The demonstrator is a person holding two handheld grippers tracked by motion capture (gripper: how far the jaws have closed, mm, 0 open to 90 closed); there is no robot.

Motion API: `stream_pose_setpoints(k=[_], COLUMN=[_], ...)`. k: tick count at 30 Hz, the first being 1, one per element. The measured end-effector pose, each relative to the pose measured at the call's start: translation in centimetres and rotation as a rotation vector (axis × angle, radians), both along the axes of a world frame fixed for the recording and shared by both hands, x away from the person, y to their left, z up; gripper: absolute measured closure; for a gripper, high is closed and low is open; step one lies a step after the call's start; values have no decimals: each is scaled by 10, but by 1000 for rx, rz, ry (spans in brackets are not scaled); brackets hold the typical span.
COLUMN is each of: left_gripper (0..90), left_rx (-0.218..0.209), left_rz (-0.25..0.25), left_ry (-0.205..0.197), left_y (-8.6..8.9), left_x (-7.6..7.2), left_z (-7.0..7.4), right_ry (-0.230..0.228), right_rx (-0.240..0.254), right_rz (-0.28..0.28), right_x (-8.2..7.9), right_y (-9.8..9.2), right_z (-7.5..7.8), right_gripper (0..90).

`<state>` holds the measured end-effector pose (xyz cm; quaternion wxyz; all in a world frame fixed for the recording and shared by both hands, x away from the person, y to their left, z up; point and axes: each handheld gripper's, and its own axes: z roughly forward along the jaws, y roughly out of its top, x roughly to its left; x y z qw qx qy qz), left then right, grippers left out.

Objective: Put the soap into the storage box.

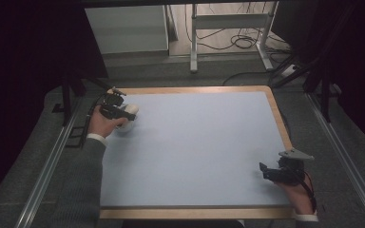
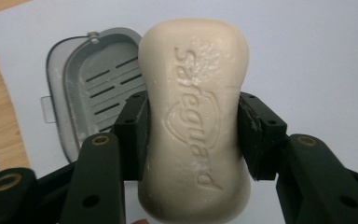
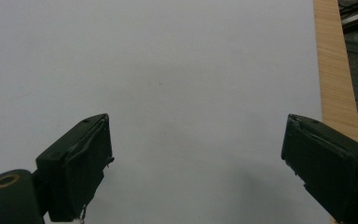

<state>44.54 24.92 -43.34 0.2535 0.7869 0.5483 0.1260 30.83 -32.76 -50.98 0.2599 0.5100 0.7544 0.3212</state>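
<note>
**Soap bar held just short of its dish**

At the bottom of the left gripper view, the left gripper (image 2: 193, 135) is clamped across the waist of a cream soap bar (image 2: 195, 121). Beyond it, at upper left, a grey slotted soap dish (image 2: 91, 88) lies open on the pale blue mat (image 2: 317, 56). To seat it well, I'd centre the bar over the slots, keep it level, lower, then release. At the high view's lower right, the right gripper (image 1: 271, 172) rests wide open and empty.

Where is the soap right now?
The soap is clamped in the left claw, at the table's far left corner in the high view, just above the open grey soap dish.
</note>
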Motion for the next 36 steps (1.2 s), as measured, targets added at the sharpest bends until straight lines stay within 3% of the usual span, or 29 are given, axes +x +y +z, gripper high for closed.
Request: stream_pose_setpoints(k=[11,29,34,36], left_gripper=[496,494,492,464], left_rx=[6,51,46,16], left_rz=[65,110,112,109], left_ry=[20,54,56,56], left_y=[13,10,8,8], left_x=[15,32,32,30], left_z=[-13,-34,-41,-40], right_ry=[4,11,13,12], right_rx=[1,-4,-6,-7], right_rz=[0,-6,-5,-5], right_x=[1,1,2,2], right_y=[1,-1,-1,0], right_z=[-1,-3,-3,-4], right_gripper=[83,83,83,83])
